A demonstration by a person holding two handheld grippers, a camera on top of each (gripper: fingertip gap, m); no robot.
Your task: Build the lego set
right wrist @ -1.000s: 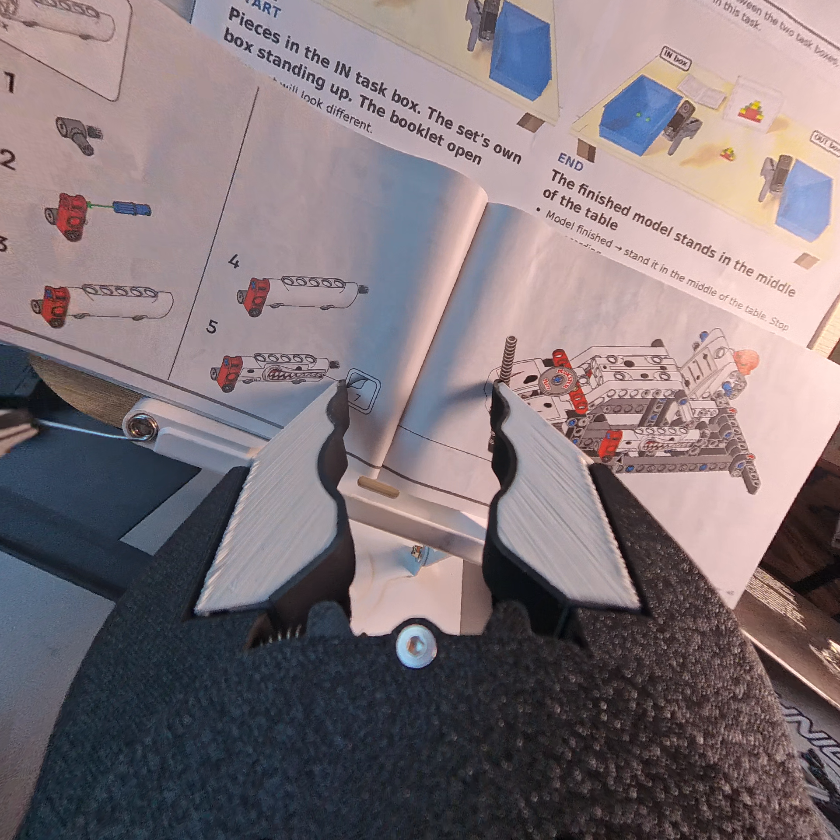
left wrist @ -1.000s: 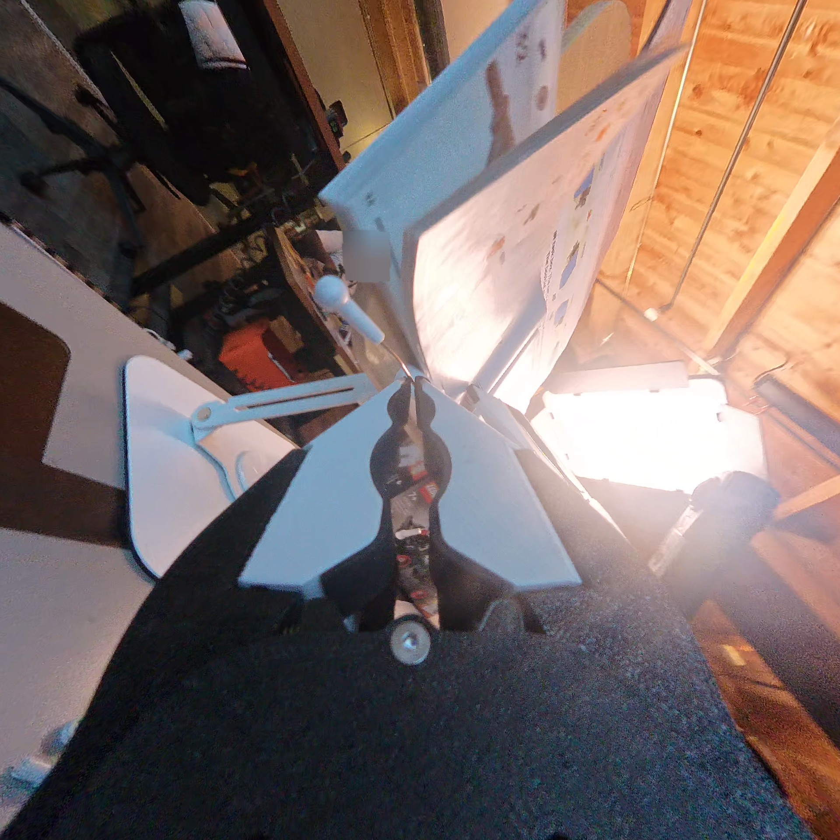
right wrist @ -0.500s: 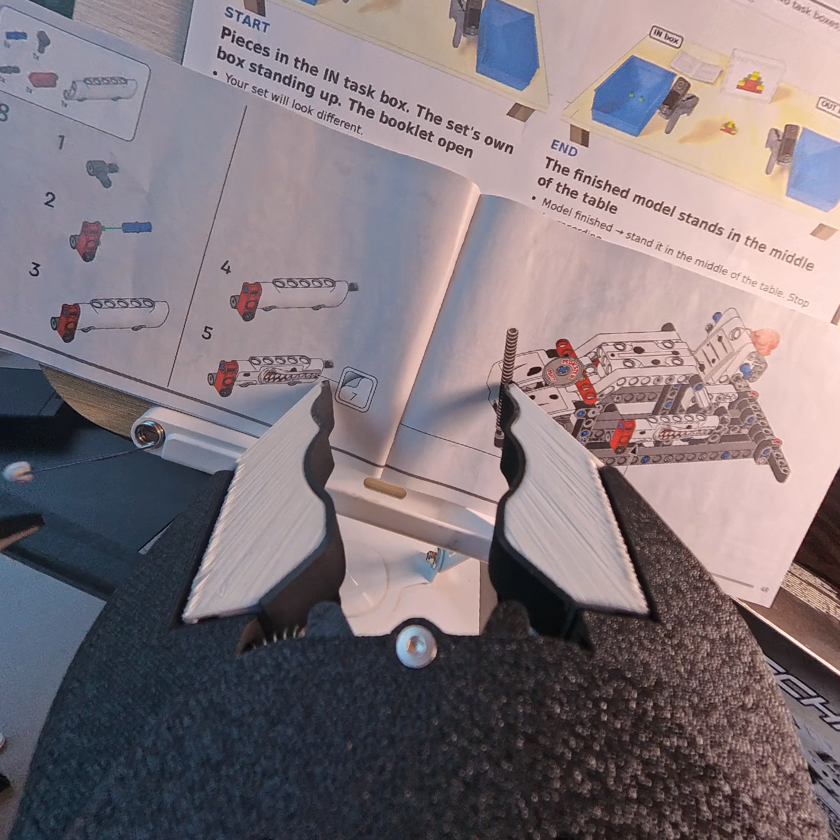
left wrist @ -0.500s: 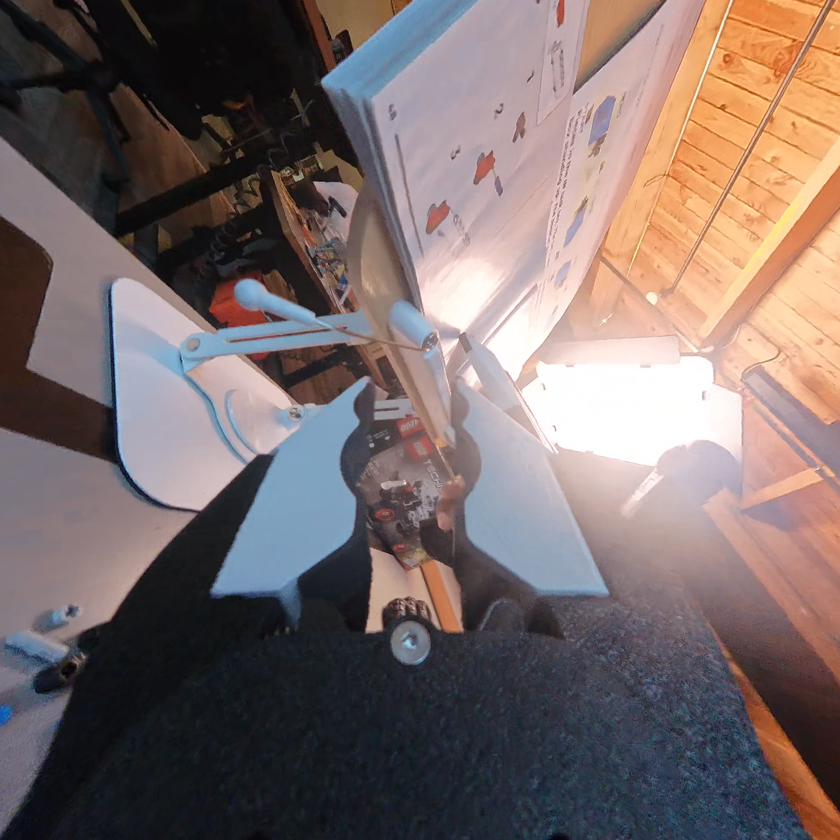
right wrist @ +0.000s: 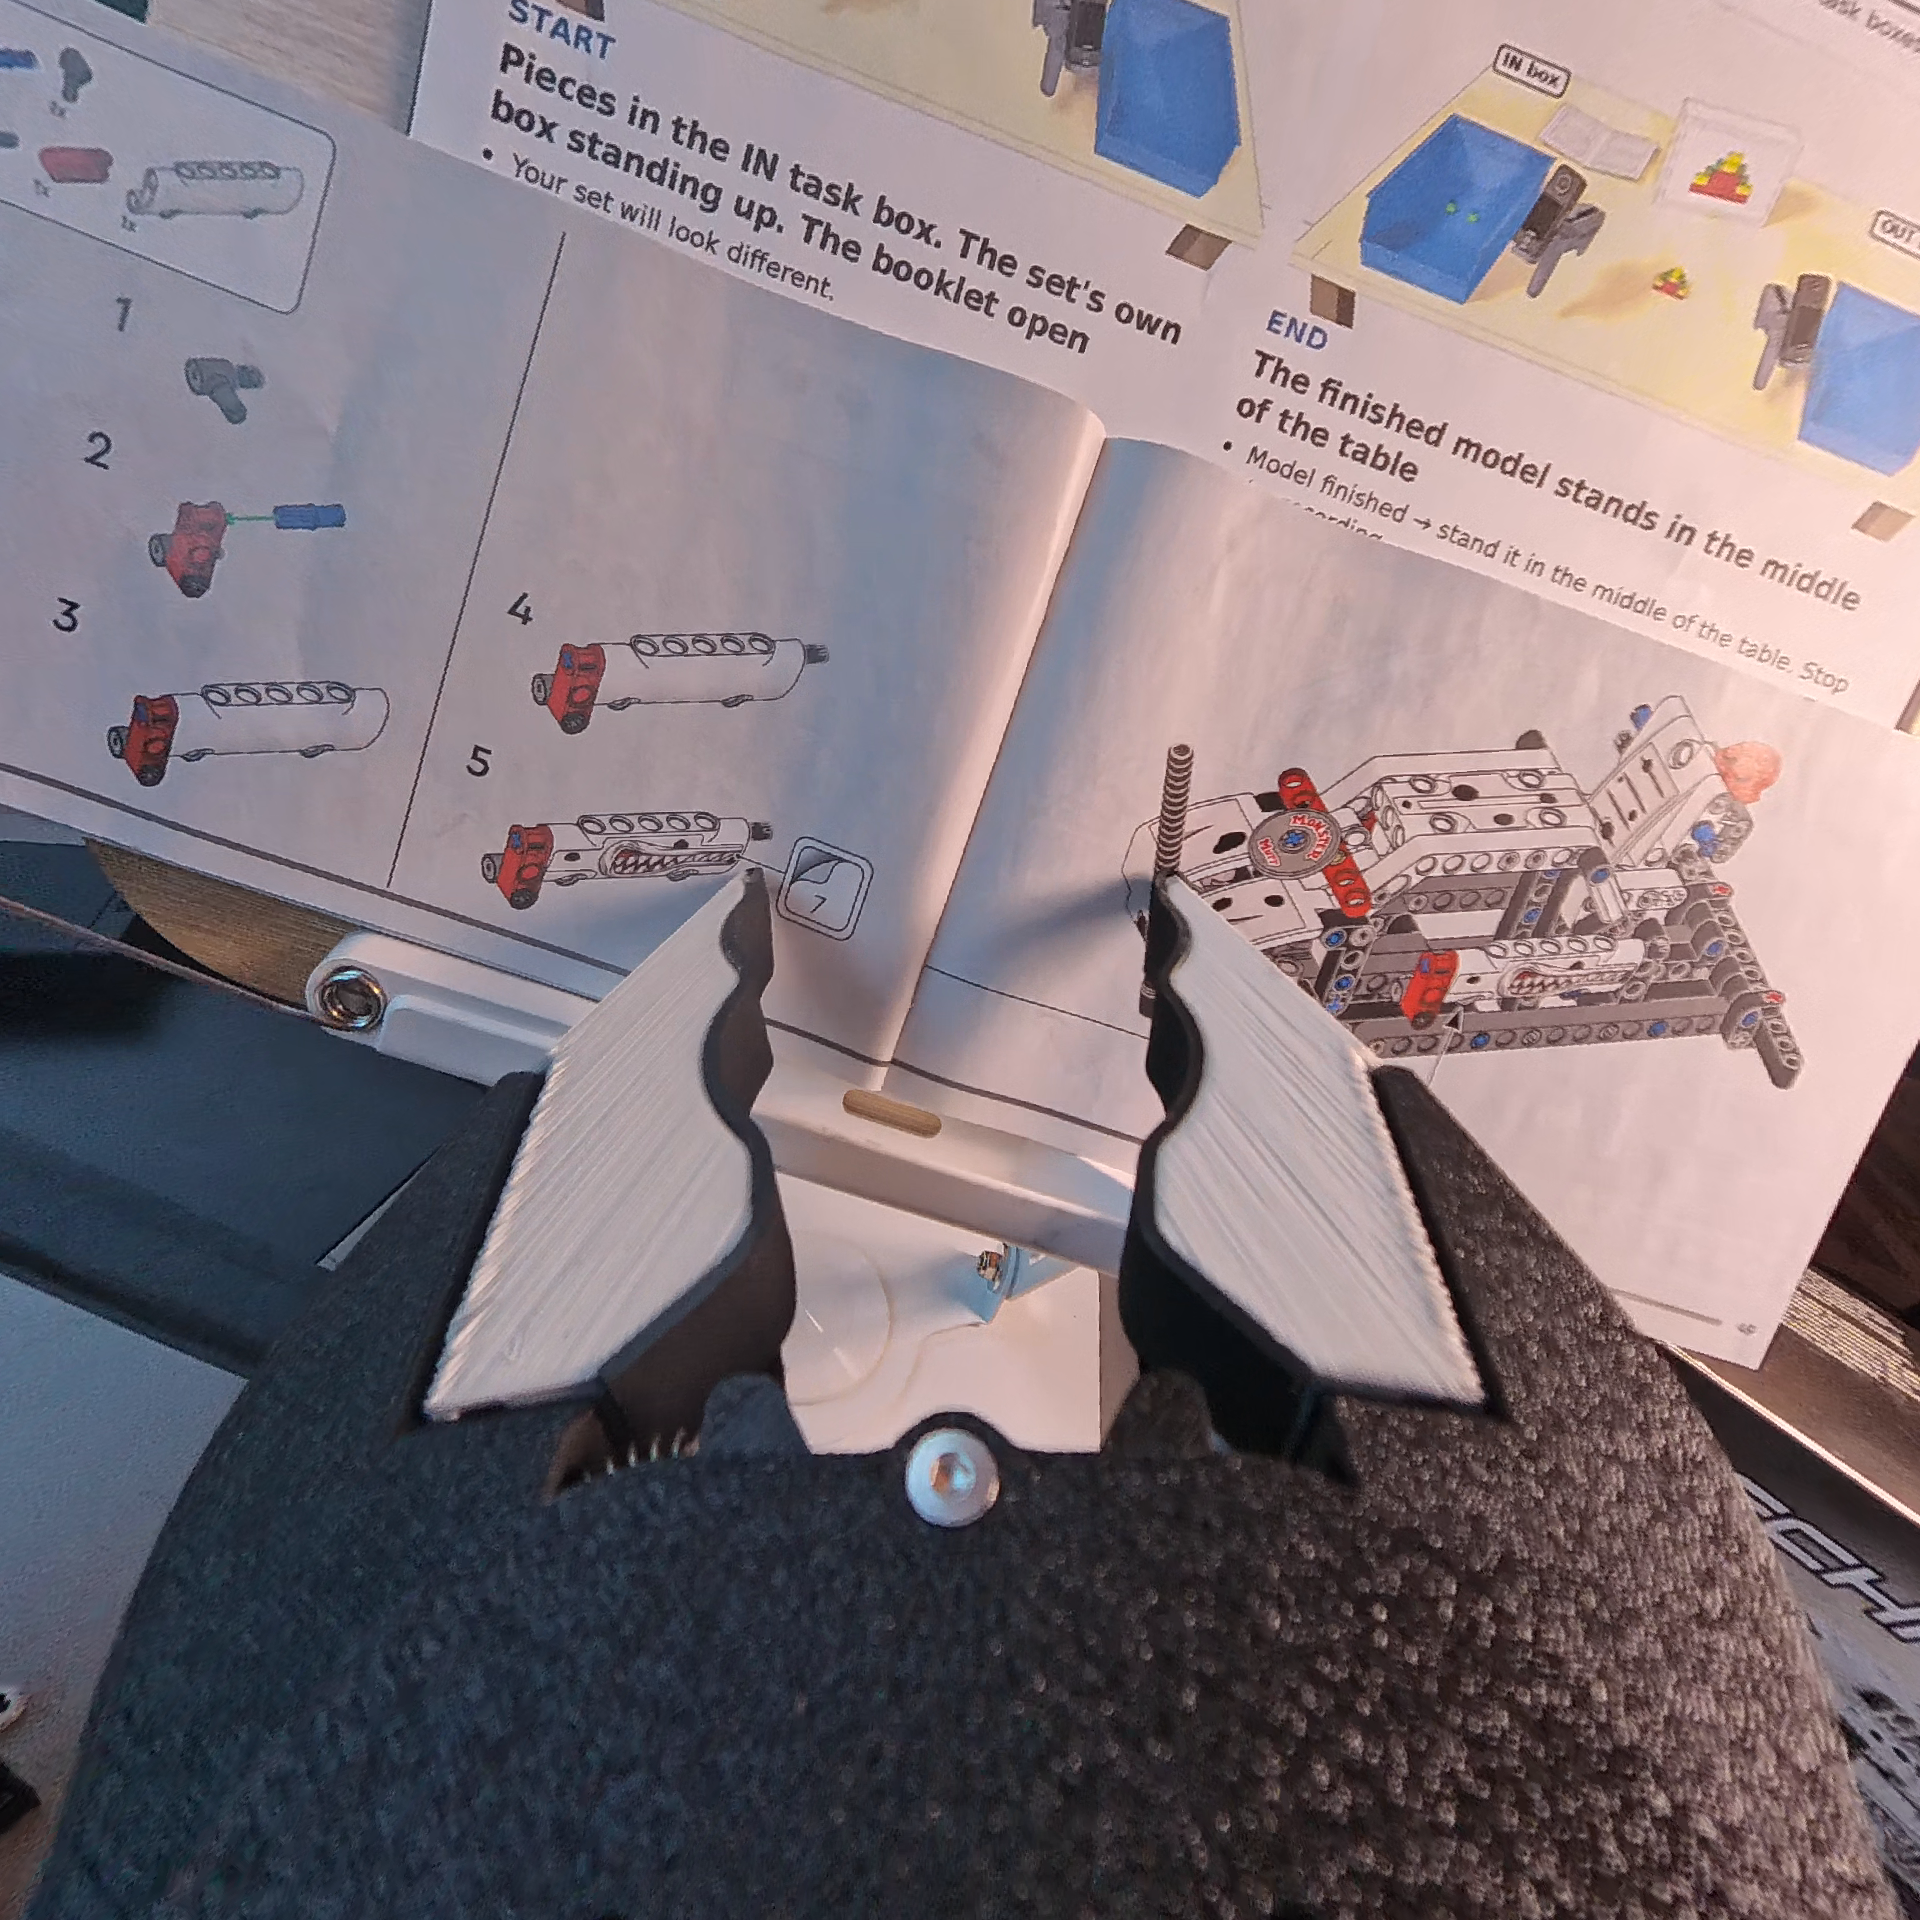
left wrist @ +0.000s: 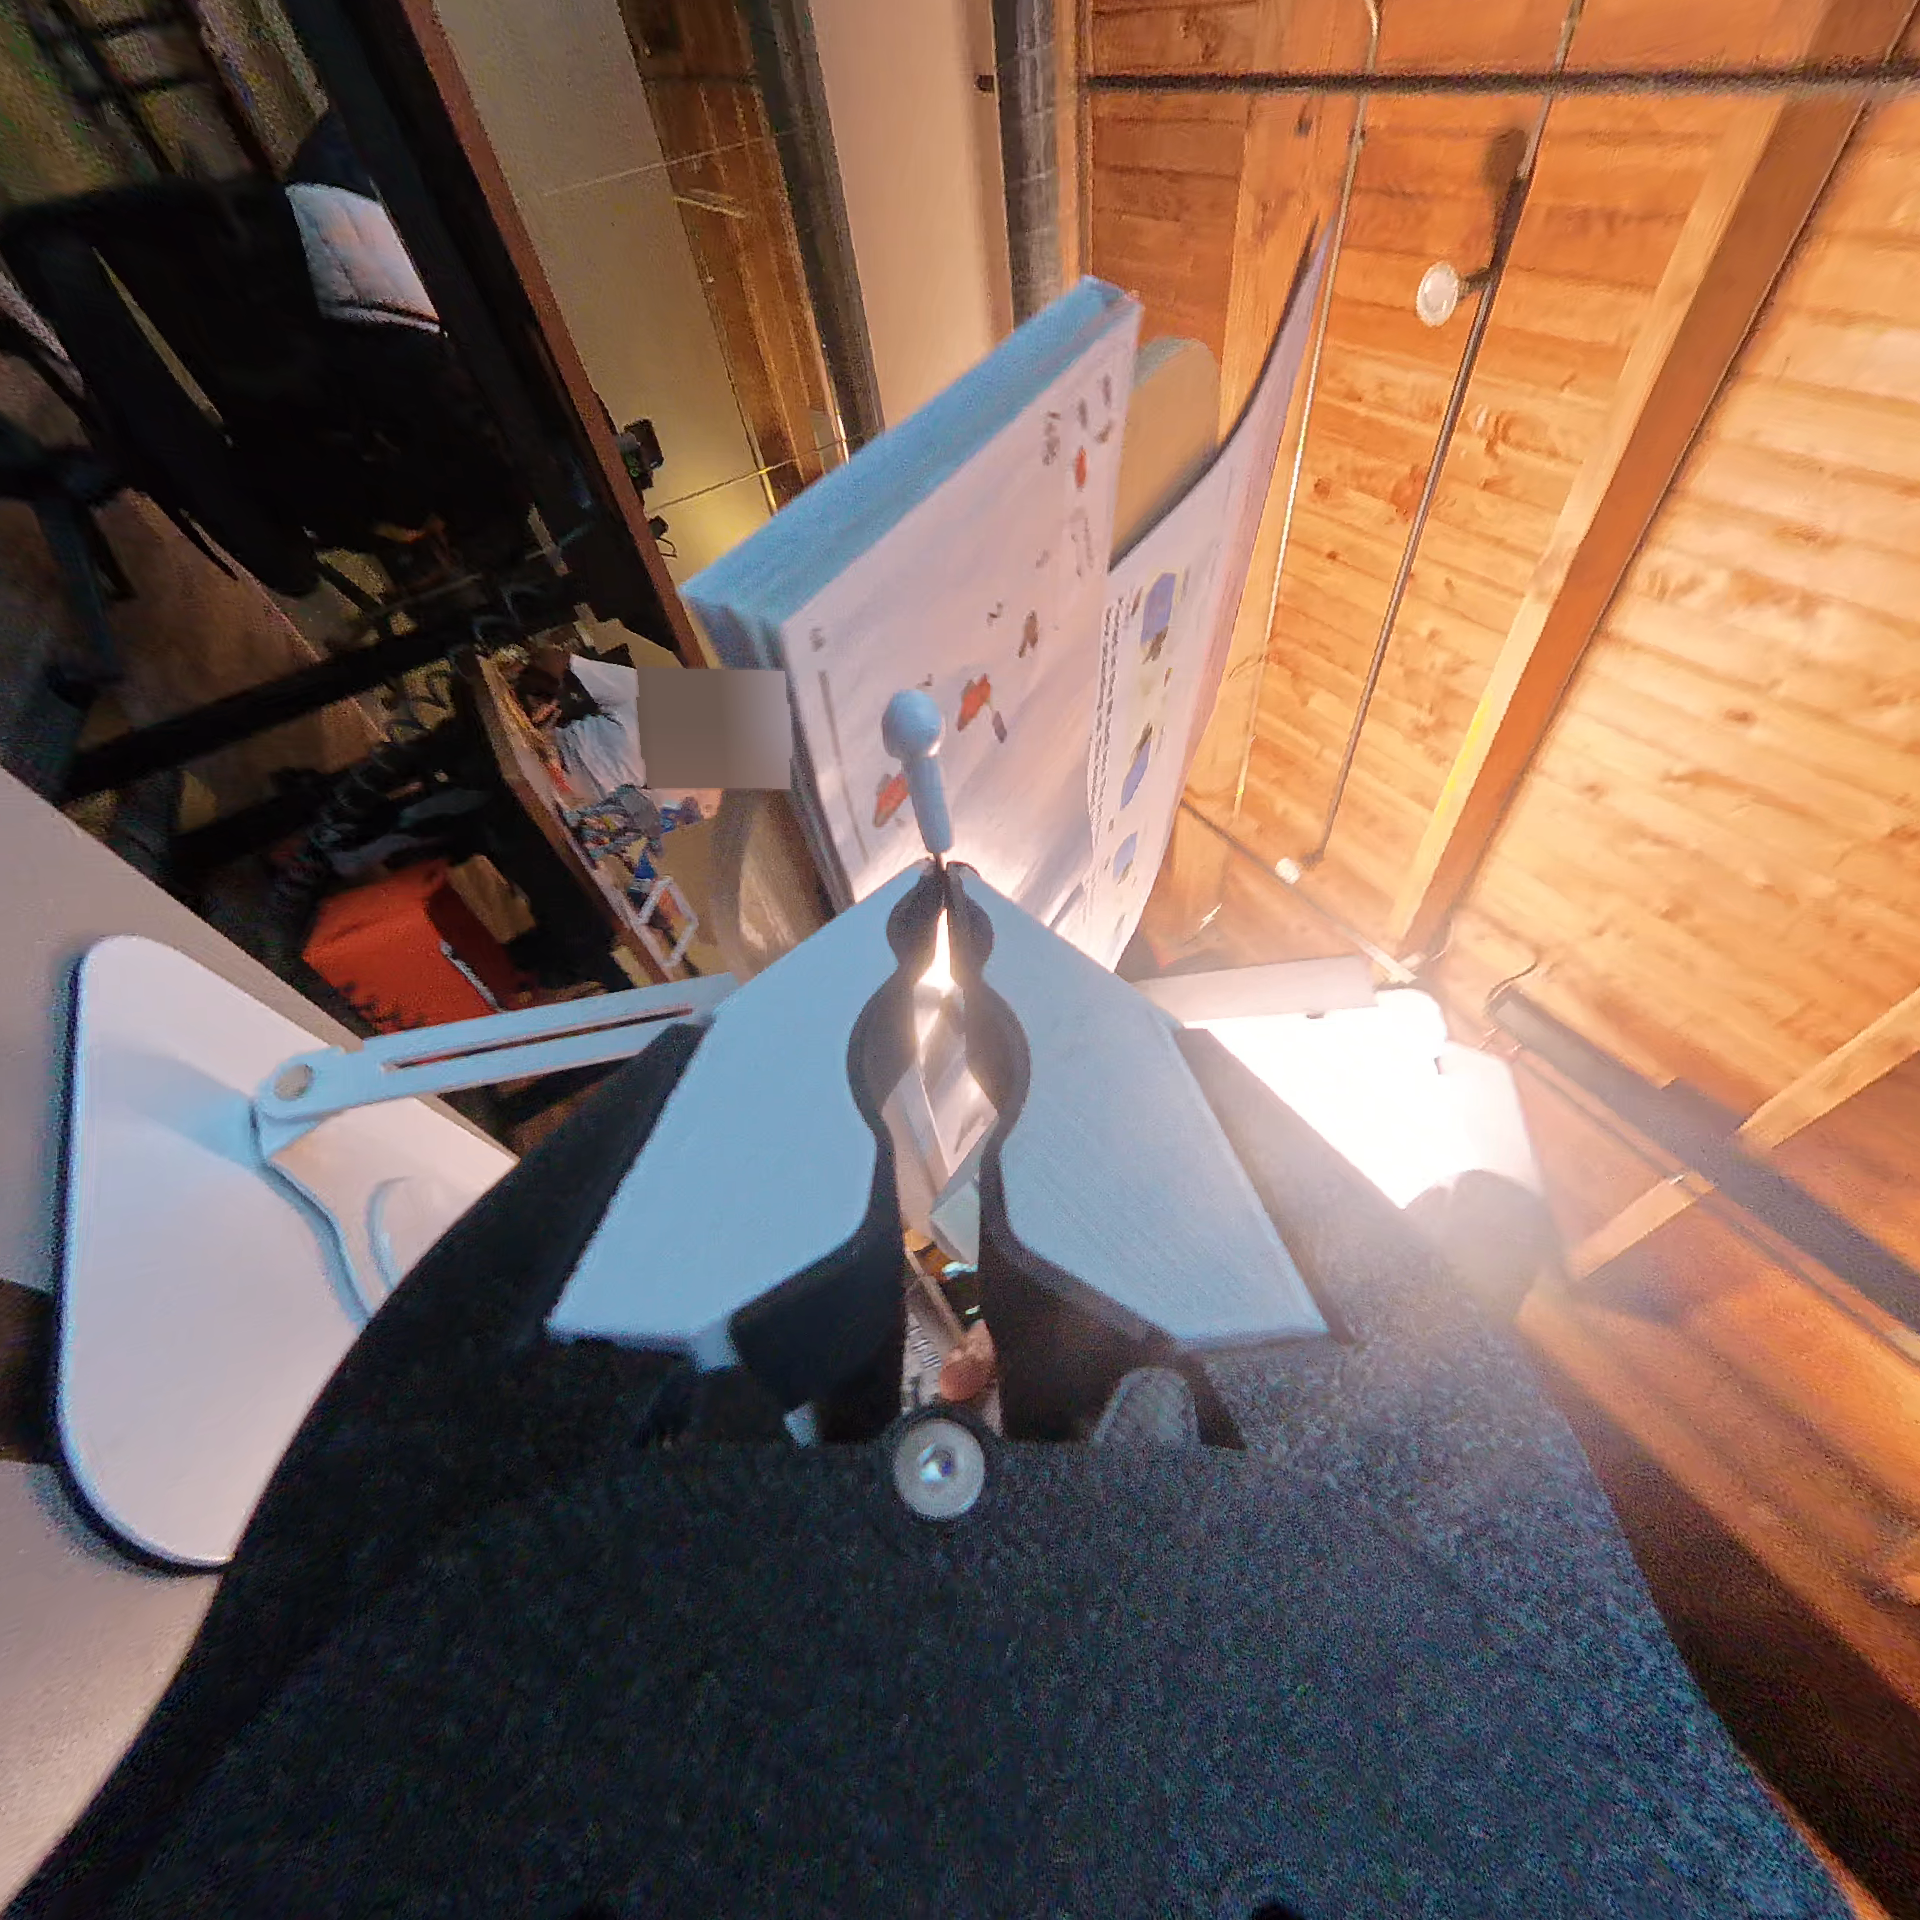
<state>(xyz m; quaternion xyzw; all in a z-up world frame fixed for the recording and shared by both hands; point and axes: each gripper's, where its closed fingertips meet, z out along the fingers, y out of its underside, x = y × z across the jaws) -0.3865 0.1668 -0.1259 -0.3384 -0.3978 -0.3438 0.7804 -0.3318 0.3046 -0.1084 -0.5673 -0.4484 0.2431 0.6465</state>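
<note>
Propped near upright: open build booklet (right wrist: 727,540), backed by a larger printed sheet (right wrist: 1351,177) at 12 o'clock, presumably so the steps can be read while both tools work. Rests on the ledge of a white book stand (right wrist: 935,1153), flat foot at 9 o'clock in the left wrist view, likely there to keep the pages facing the builder.

Right gripper (right wrist: 951,894): spread wide, empty, aimed at the booklet's spine. Pages from 9 through 12 to 3 o'clock, just beyond the tips.

Left gripper (left wrist: 943,883): pressed together, seemingly pinching the thin wire of the stand's page holder (left wrist: 920,758), with its white knob at 12 o'clock just past the tips. Booklet edge-on from 12 to 1 o'clock, close behind. Probably gripped to free a page for turning.

No loose bricks clearly in view.
</note>
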